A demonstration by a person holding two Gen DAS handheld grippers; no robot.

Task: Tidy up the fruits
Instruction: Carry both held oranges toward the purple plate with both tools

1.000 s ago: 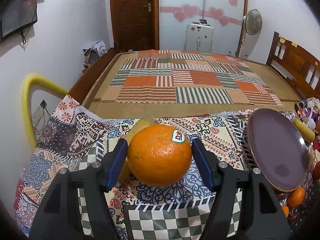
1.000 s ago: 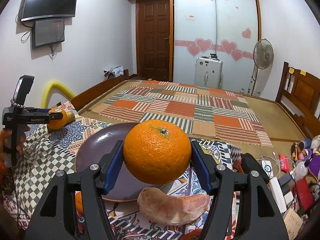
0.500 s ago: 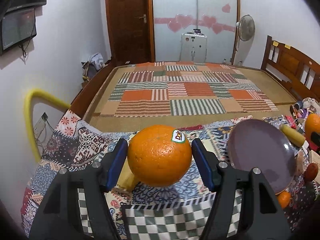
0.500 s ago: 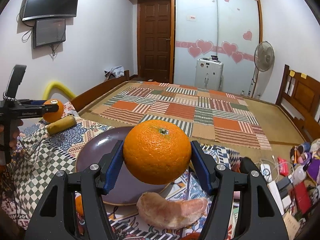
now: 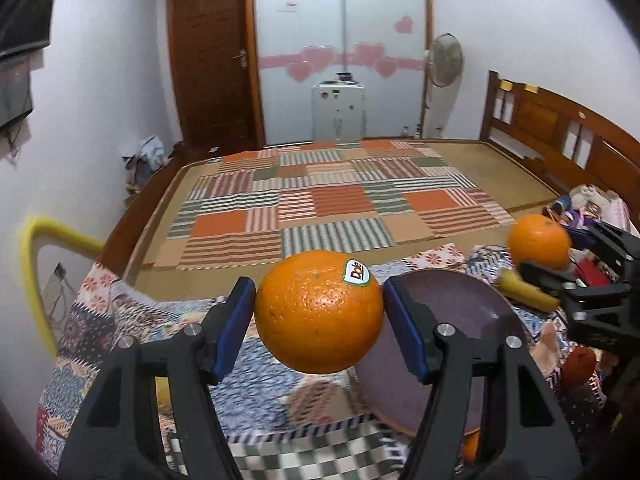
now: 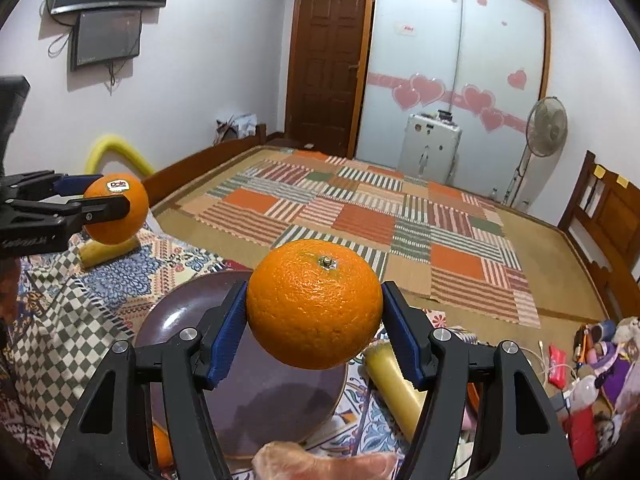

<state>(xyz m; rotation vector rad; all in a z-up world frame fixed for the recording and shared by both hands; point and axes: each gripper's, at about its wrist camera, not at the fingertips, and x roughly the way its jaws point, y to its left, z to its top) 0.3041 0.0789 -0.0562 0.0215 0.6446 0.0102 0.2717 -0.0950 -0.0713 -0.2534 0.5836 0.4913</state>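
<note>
Left wrist view: the left gripper [image 5: 319, 314] sits at lower centre, its blue pads closed against the sides of a stickered orange [image 5: 319, 311], which is carried clear of the patterned tablecloth [image 5: 120, 320]. The dark purple plate [image 5: 452, 344] lies low and to the right of this orange, partly behind the right-hand finger. At the right edge, the right gripper [image 5: 560, 256] carries a second orange [image 5: 538, 241] above the plate's far rim, with a yellow banana [image 5: 524, 290] just below it.

Right wrist view: the right gripper [image 6: 315, 322] at lower centre is clamped on the stem-topped orange [image 6: 315, 303]. The plate [image 6: 280, 400] lies directly beneath and slightly left of it, so this hand looks nearer the plate. At the left edge, the left gripper [image 6: 92, 204] grips the stickered orange [image 6: 116, 208] over another banana [image 6: 108, 254]; from there the plate lies down and to the right.
</note>
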